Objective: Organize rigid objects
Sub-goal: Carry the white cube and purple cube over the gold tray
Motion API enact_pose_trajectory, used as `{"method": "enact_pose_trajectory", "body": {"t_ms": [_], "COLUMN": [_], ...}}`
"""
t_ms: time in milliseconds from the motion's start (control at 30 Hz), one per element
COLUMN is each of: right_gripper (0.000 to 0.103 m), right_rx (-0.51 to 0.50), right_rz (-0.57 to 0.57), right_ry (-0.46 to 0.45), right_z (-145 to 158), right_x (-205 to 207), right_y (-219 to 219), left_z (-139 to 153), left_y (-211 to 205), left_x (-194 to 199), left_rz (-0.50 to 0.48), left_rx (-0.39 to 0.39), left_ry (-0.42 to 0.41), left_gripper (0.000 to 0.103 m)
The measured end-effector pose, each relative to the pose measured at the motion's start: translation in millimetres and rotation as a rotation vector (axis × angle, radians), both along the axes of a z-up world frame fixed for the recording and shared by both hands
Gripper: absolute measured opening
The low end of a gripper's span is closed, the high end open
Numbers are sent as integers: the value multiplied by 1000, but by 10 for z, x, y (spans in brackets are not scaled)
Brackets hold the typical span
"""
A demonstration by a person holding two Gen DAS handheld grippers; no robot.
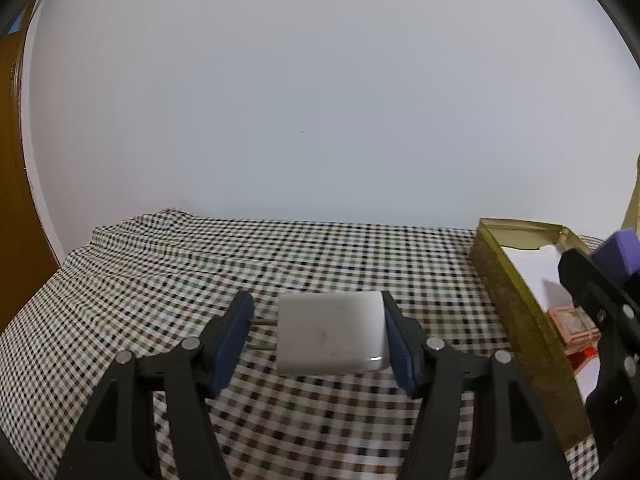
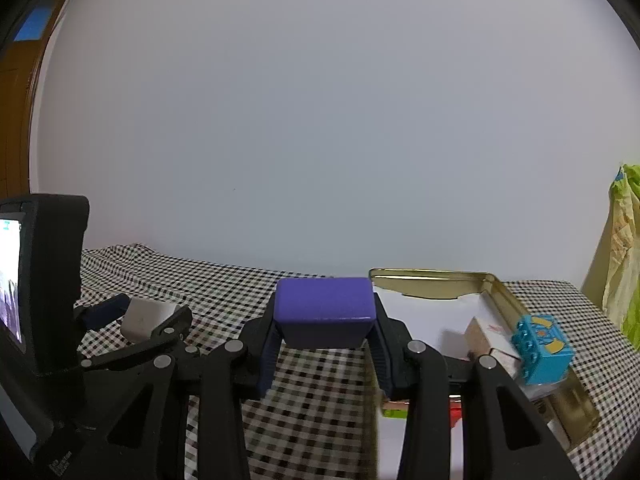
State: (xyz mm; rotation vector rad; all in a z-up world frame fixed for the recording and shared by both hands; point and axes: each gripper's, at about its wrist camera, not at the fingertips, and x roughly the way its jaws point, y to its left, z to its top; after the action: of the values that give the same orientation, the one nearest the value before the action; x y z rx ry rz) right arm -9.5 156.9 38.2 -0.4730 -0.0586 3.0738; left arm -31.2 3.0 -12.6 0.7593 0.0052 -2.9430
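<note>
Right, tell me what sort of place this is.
Probably a room in a home, set up as a tabletop sorting spot. A checked cloth covers the table against a plain white wall, a wooden door stands at the left, and a gold tin holds small household items.

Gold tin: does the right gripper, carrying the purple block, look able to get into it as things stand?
Probably yes. The gold tin lies open just beside the right gripper, nothing stands between, and bare white floor shows inside.

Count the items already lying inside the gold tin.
3 at least: a blue toy brick, a pale carton beside it, a pink packet. Red and green bits show too; more may be hidden inside the gold tin.
</note>
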Motion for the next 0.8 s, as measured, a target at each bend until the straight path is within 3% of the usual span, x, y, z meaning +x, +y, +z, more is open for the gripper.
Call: {"method": "enact_pose_trajectory", "body": {"t_ms": [800], "right_gripper": [43], "right_rx": [-36], "right_rz": [-109], "right_ry": [51], "right_z": [142], "right_x": [166], "right_y": [732], "left_z": [206], "left_y": [685], "left_x": [65], "left_rz": [-102], "left_rx": [-8], "left_ry": [63], "left_gripper": [63]}}
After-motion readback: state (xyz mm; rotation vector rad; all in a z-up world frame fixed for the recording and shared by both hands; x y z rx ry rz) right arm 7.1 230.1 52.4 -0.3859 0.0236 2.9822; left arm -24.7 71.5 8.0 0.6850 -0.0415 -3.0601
